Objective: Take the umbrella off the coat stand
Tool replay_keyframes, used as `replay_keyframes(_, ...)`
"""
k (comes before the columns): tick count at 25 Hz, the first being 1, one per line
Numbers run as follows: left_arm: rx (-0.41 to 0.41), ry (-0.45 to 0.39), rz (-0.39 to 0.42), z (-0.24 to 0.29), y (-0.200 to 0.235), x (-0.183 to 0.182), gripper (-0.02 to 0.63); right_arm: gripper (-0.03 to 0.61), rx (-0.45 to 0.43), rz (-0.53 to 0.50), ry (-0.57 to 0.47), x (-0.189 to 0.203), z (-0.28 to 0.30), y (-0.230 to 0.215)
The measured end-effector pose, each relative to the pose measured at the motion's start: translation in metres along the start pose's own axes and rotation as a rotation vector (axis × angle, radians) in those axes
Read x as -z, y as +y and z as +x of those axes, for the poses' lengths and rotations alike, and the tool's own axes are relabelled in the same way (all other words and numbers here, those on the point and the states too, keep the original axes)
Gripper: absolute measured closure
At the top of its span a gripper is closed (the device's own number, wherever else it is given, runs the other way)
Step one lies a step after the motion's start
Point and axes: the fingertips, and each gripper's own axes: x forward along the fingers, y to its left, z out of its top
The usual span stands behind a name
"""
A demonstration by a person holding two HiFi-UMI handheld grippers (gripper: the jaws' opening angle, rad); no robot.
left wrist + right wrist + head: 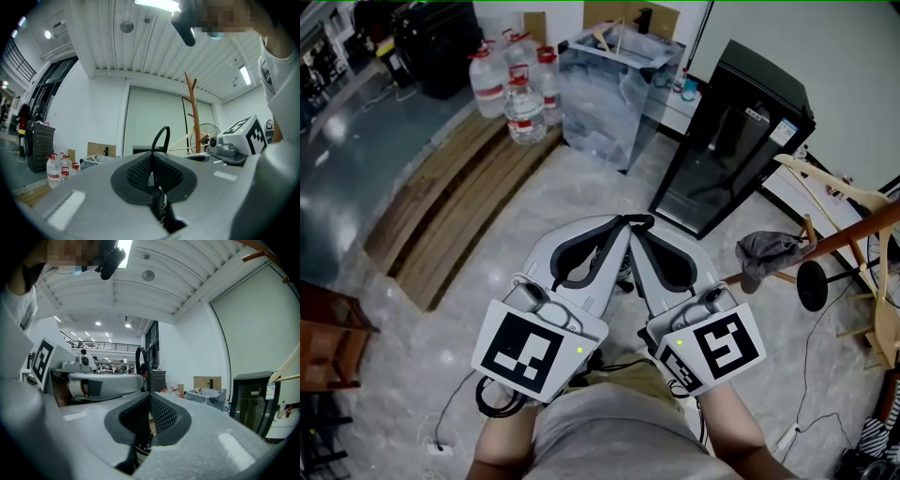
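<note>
My left hand-held gripper (622, 225) and right hand-held gripper (641, 227) sit pinched shut and empty, well short of the coat stand (855, 228). The umbrella (766, 251), seemingly the grey bundle hanging on it, could snag and tip it.

I'm counting four water jugs (525, 111) with red caps; one clear plastic box (609, 94); one black glass-door cabinet (741, 141). Then one coat stand (853, 231) with one grey bundle (767, 251) hanging on it, can't tell what that is; one fan (208, 132); and my two grippers, left gripper (619, 226) and right gripper (642, 231).
</note>
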Motion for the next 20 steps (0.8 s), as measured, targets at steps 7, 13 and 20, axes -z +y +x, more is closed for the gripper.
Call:
replay_keyframes(7, 0.015, 0.002, -0.003, 0.0000, -0.0009, 0.0015, 0.597, 0.577, 0.011, -0.005, 0.003, 0.0019, -0.0009, 0.0011)
replay_keyframes(13, 0.019, 0.003, -0.008, 0.0007, 0.0009, 0.0016, 0.597, 0.576, 0.019, -0.010, 0.002, 0.0015, -0.0009, 0.0003)
replay_keyframes(20, 0.026, -0.003, -0.001, 0.0027, 0.0002, 0.0011, 0.597, 0.577, 0.026, -0.012, 0.001, 0.0017, -0.0009, -0.0010)
